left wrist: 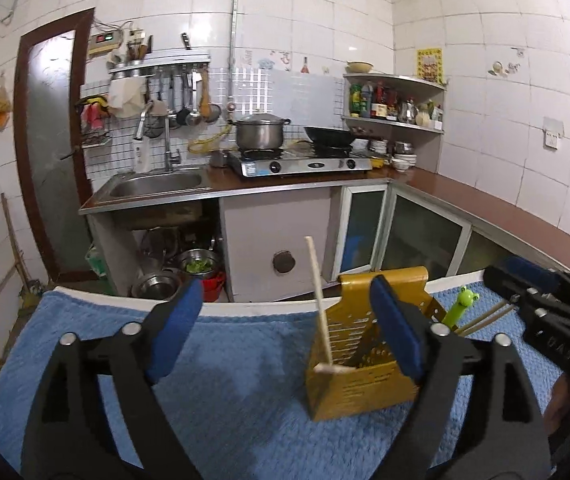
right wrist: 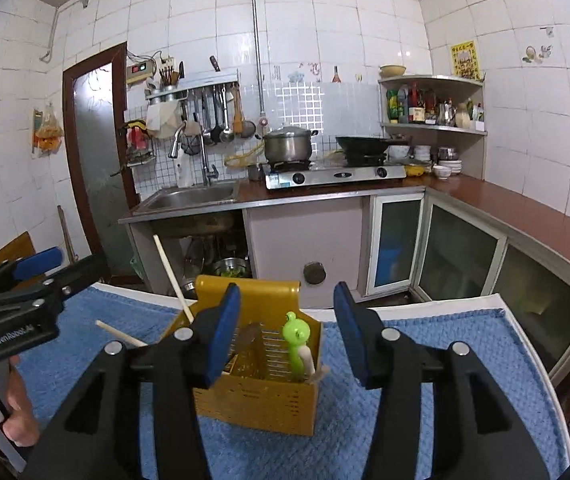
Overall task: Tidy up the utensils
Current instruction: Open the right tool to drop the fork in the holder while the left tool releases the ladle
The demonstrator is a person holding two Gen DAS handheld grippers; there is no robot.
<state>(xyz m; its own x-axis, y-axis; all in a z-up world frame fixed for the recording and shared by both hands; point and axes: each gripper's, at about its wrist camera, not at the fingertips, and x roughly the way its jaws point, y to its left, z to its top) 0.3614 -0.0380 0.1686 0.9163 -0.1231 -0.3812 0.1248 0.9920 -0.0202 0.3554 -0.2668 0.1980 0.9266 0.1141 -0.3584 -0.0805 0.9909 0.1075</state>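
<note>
Both my left gripper (left wrist: 285, 328) and right gripper (right wrist: 287, 334) hang released above the perforated yellow plastic utensil holder (right wrist: 261, 396), which holds pale wooden chopsticks (left wrist: 319, 300) and a green frog-topped utensil (right wrist: 297, 340), on the blue towel (left wrist: 225, 400).

Blue towel (right wrist: 425, 380), steel sink (left wrist: 157, 186), lidded pot (left wrist: 260, 132) and dark wok (left wrist: 329, 136) on what looks like a gas stove (left wrist: 305, 164).

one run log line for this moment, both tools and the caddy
left tool: open, empty | right tool: open, empty | yellow caddy: upright on blue towel | in caddy: green frog utensil, chopsticks
</note>
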